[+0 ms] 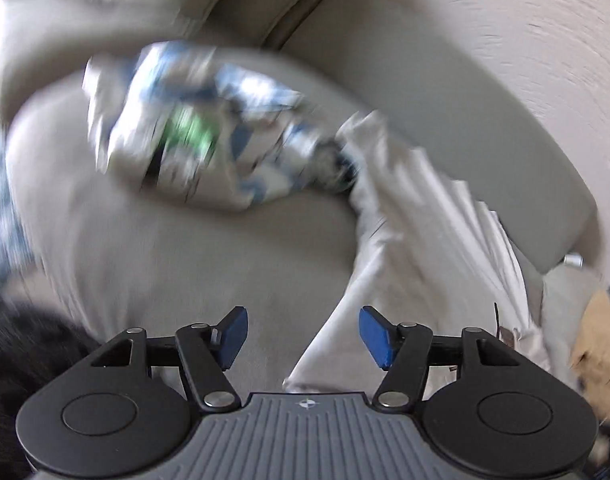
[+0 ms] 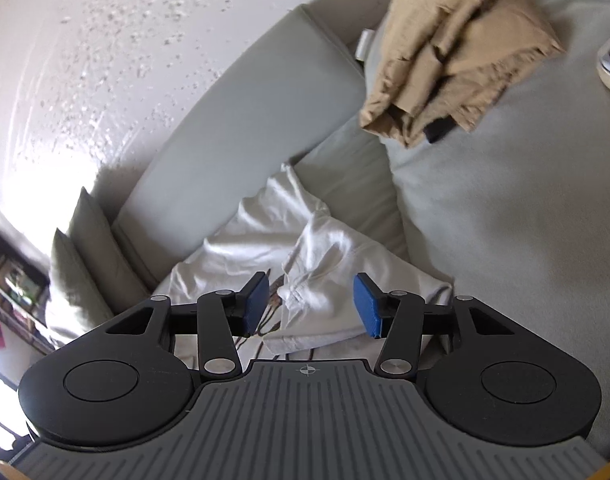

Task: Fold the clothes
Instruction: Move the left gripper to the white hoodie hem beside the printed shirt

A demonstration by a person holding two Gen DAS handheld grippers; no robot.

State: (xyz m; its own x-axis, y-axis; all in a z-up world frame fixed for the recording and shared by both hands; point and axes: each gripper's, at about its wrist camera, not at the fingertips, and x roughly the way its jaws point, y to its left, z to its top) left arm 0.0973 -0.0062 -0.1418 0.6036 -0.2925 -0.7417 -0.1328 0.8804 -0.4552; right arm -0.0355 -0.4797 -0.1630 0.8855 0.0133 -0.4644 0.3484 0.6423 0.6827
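Note:
A white garment [image 2: 305, 240] lies crumpled on the grey sofa seat [image 2: 525, 220]. My right gripper [image 2: 311, 306] hovers just above it, open, blue pads apart with cloth below them but not pinched. In the blurred left wrist view the same white garment [image 1: 417, 240] runs down the right side. A bundled blue, white and green patterned cloth [image 1: 209, 128] rests farther back on the seat. My left gripper [image 1: 303, 336] is open over bare cushion, its right pad near the white garment's edge, nothing between the pads.
A folded tan garment [image 2: 453, 52] lies on the seat at the back. The sofa backrest [image 2: 245, 112] runs along a textured wall [image 2: 105, 60]. Two grey pillows [image 2: 85, 248] stand at the left. A blue checked cloth [image 1: 1, 200] shows at the left edge.

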